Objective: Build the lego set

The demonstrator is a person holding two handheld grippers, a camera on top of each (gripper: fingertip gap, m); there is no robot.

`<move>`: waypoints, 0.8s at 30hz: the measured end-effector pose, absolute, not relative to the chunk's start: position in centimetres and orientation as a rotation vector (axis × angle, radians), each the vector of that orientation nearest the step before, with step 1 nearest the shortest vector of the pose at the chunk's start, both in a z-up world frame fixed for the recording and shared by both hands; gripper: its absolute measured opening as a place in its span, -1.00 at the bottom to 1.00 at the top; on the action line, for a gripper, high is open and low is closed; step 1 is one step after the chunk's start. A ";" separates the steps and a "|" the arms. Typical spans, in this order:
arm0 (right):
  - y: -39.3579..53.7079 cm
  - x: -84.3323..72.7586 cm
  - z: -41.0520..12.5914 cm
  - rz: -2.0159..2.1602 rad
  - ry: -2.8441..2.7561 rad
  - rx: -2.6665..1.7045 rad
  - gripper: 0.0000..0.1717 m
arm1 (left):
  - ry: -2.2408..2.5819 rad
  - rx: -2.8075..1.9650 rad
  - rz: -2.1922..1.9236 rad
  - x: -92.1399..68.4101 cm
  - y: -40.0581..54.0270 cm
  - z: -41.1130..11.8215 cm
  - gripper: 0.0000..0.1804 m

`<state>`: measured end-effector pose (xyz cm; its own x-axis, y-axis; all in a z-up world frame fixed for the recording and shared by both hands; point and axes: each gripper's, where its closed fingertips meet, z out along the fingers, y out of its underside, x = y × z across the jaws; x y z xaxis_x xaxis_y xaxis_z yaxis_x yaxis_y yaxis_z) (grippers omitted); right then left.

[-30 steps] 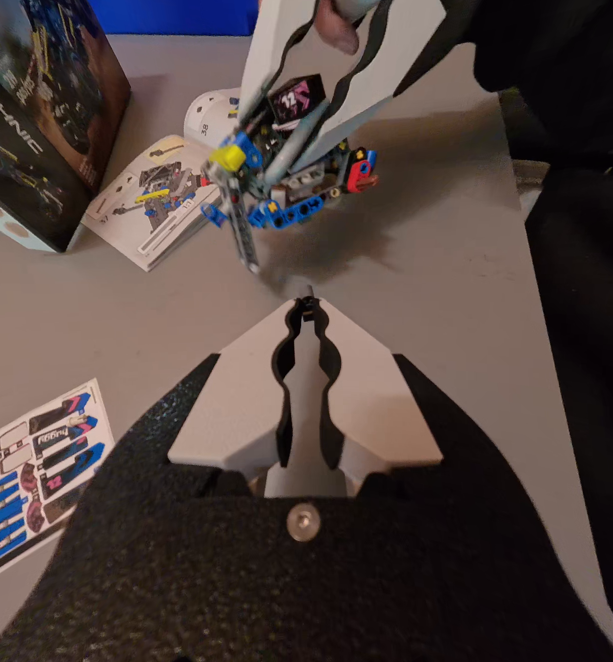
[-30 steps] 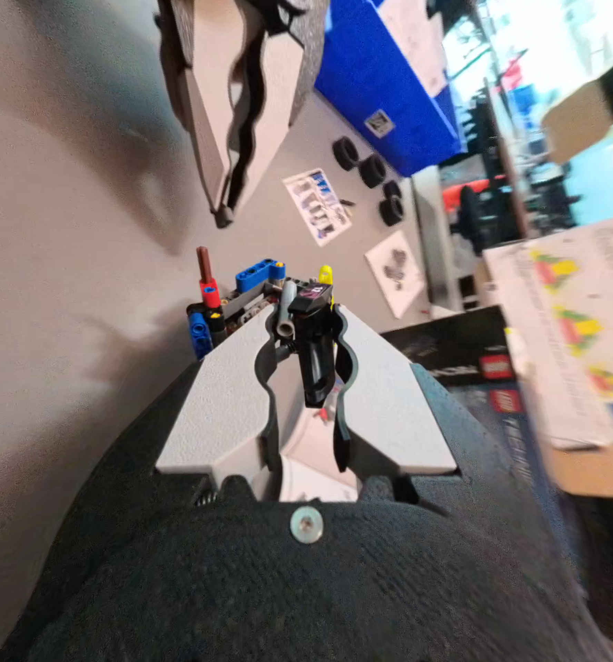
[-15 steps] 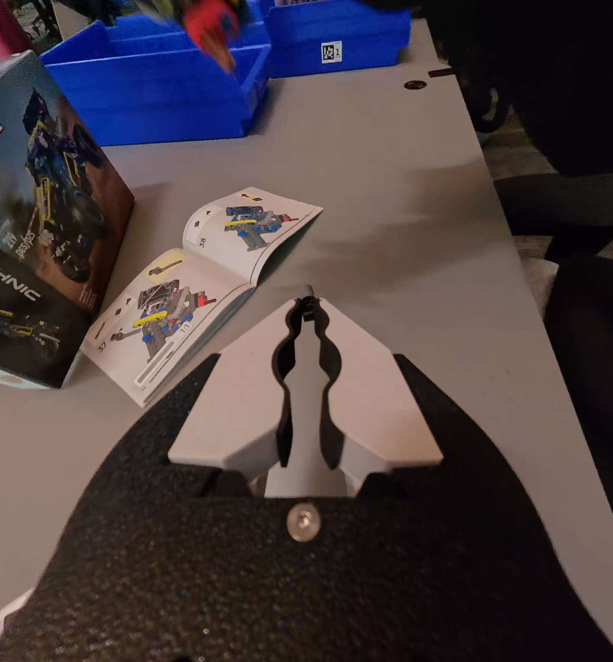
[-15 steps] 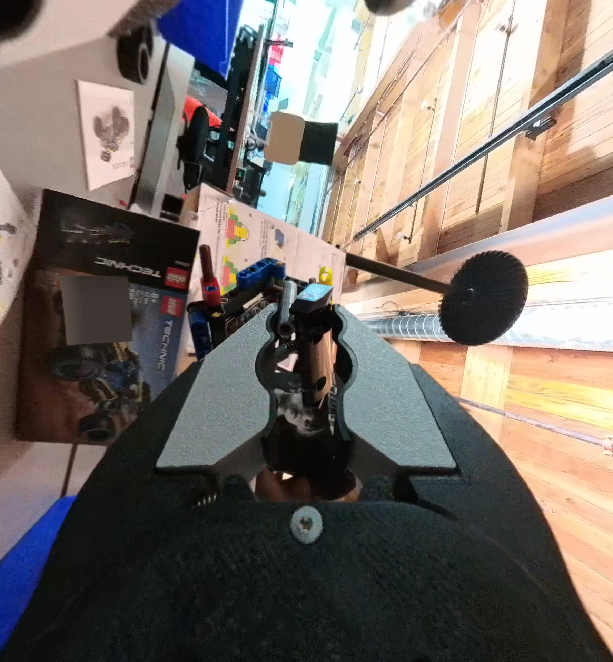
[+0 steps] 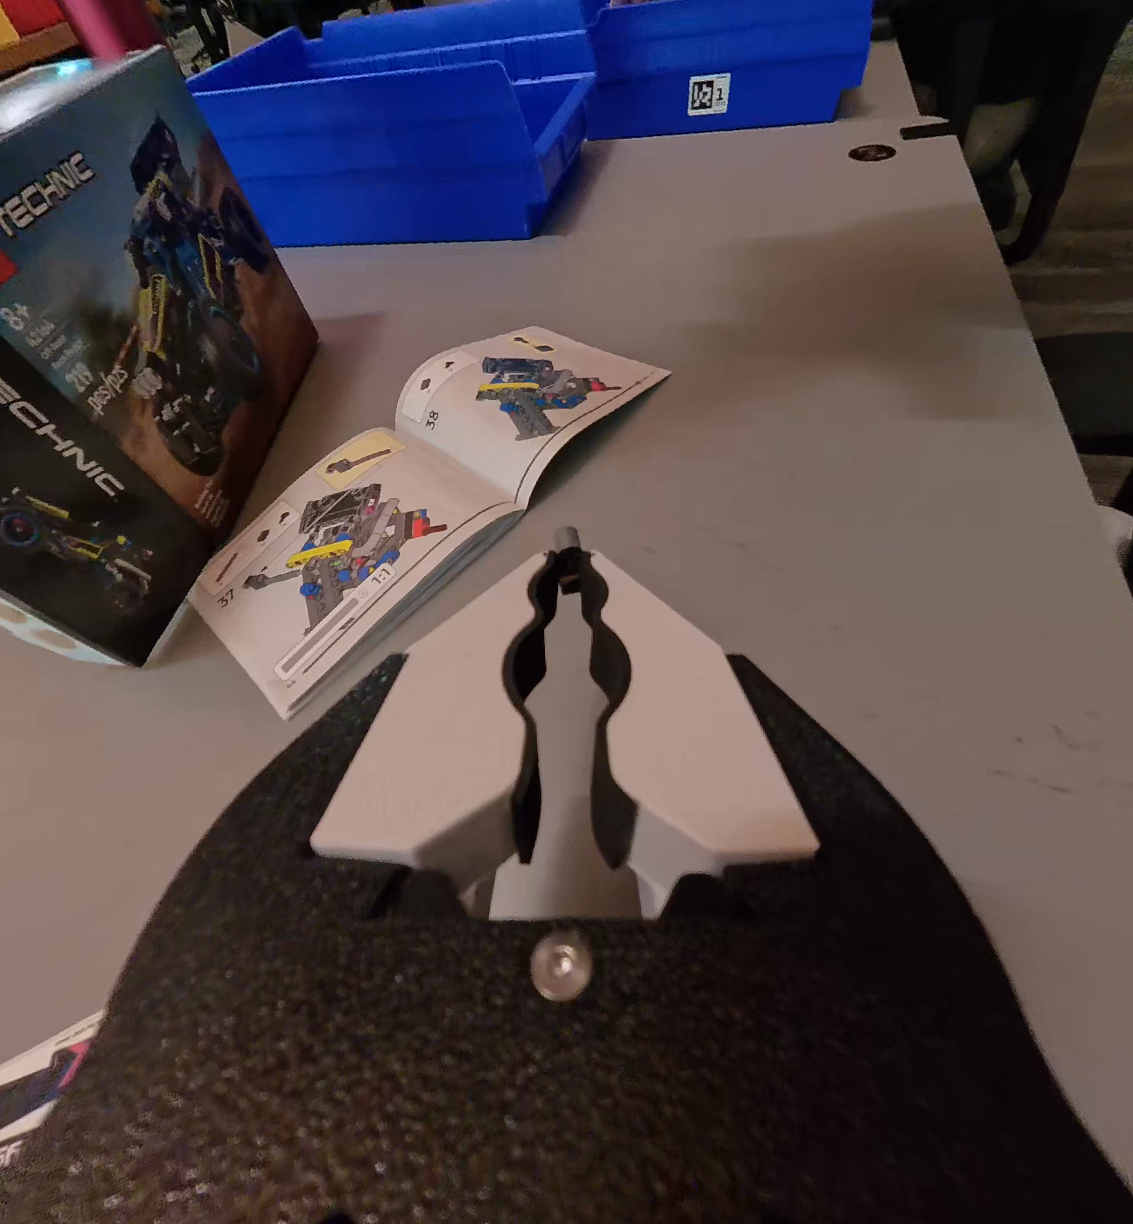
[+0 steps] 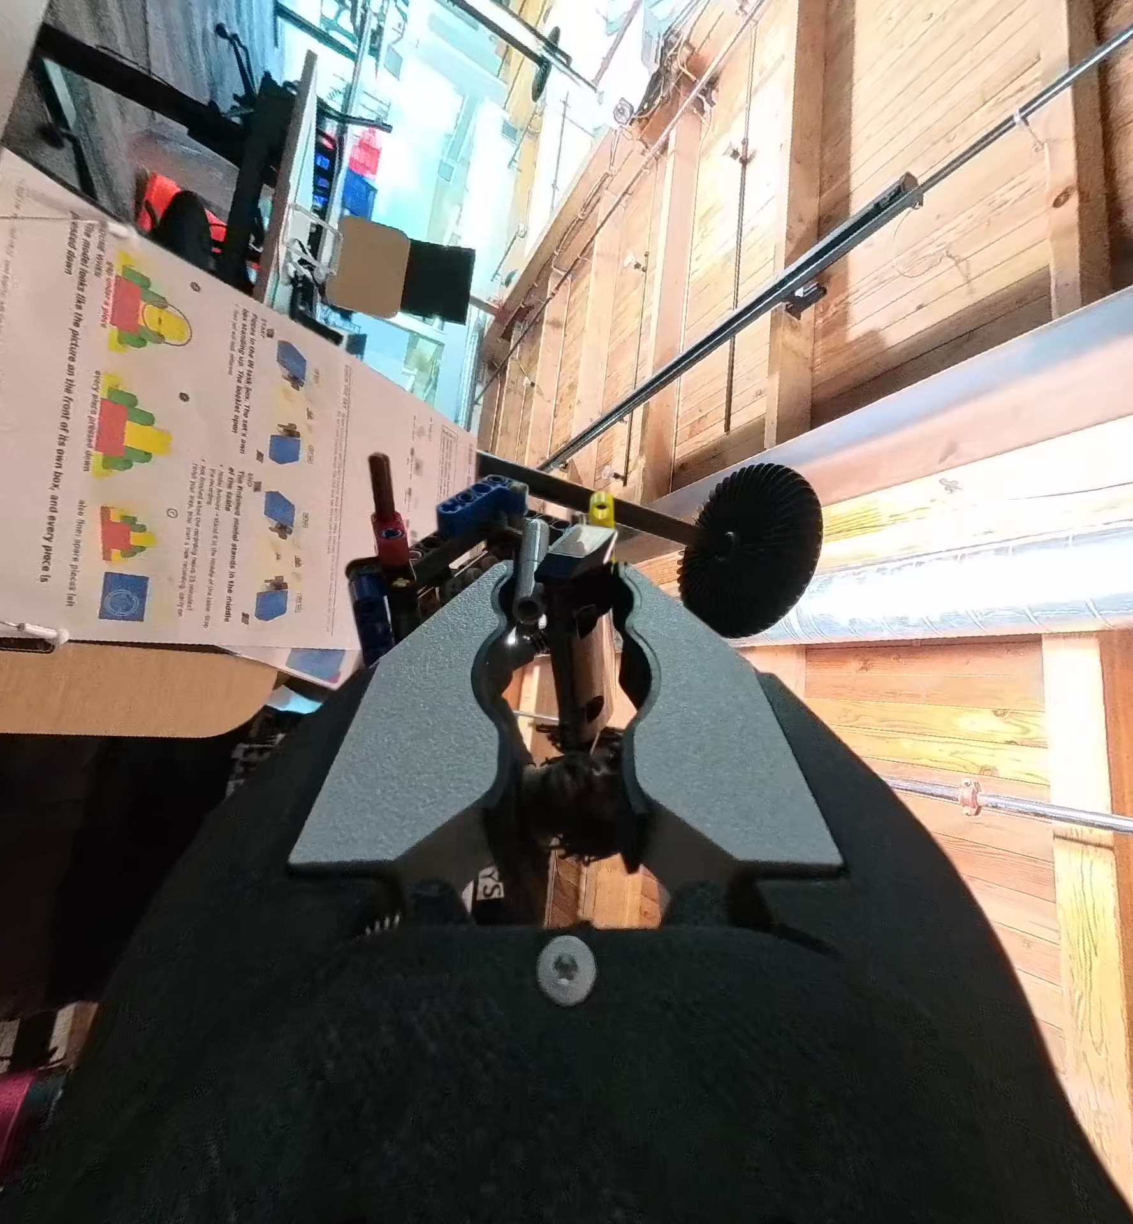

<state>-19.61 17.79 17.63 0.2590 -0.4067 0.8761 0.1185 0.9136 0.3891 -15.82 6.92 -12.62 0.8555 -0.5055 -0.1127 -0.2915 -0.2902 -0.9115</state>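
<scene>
Left view dim, warm; right view backlit, glaring; fisheye edges.

Your left gripper [image 5: 567, 563] has matt, smooth pale grey plastic fingers [image 5: 669, 695] on a rough, grainy black body with one shiny metal screw, and it pinches a tiny grey-and-black plastic pin [image 5: 567, 540] over the smooth matt grey table [image 5: 815, 463]. The booklet [image 5: 418, 490] looks like satin paper, the box [image 5: 86, 331] glossy printed card, the bins [image 5: 418, 146] smooth blue plastic. Your right gripper [image 6: 567, 596] clamps a glossy hard-plastic brick model [image 6: 484, 530] against raw, knotty wood planks [image 6: 948, 199].
</scene>
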 end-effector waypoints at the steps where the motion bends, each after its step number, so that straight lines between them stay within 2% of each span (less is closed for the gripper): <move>1: 17.9 -19.7 17.9 -0.357 -1.260 0.264 -0.71 | 0.585 -1.892 -0.234 -16.0 6.9 -12.6 -0.97; 24: 18.3 -20.9 19.0 -0.260 -1.297 0.256 -0.72 | 0.596 -1.899 -0.250 -15.6 6.6 -13.1 -0.97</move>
